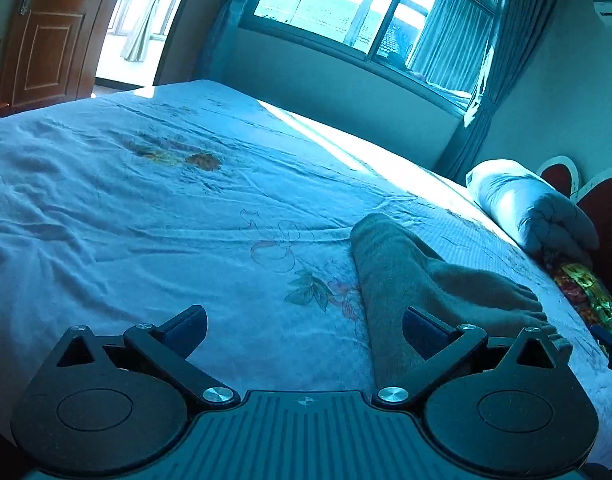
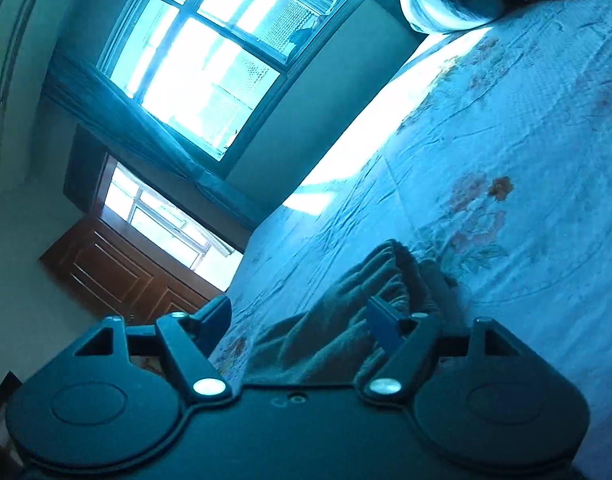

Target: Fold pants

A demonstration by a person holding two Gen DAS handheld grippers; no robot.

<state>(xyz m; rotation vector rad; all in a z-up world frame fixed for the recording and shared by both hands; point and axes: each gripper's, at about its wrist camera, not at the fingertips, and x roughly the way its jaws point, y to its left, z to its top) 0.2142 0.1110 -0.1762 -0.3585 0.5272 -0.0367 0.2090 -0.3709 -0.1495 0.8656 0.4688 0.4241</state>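
Grey-brown pants (image 1: 402, 276) lie bunched on the light blue floral bedsheet (image 1: 146, 220), a long fold running away from me. My left gripper (image 1: 304, 330) is open just above the sheet, its right finger (image 1: 426, 332) over the near end of the pants. In the right wrist view, which is strongly tilted, the pants (image 2: 338, 320) are a crumpled heap. My right gripper (image 2: 302, 320) is open, and the heap lies between and beyond its fingers. The right finger (image 2: 382, 326) rests against the cloth.
A rolled pale quilt (image 1: 534, 208) and a colourful patterned cloth (image 1: 586, 292) lie at the bed's right end by a red headboard (image 1: 602, 208). A window wall with curtains (image 1: 346, 20) runs along the far side. A wooden door (image 1: 46, 36) stands at the left.
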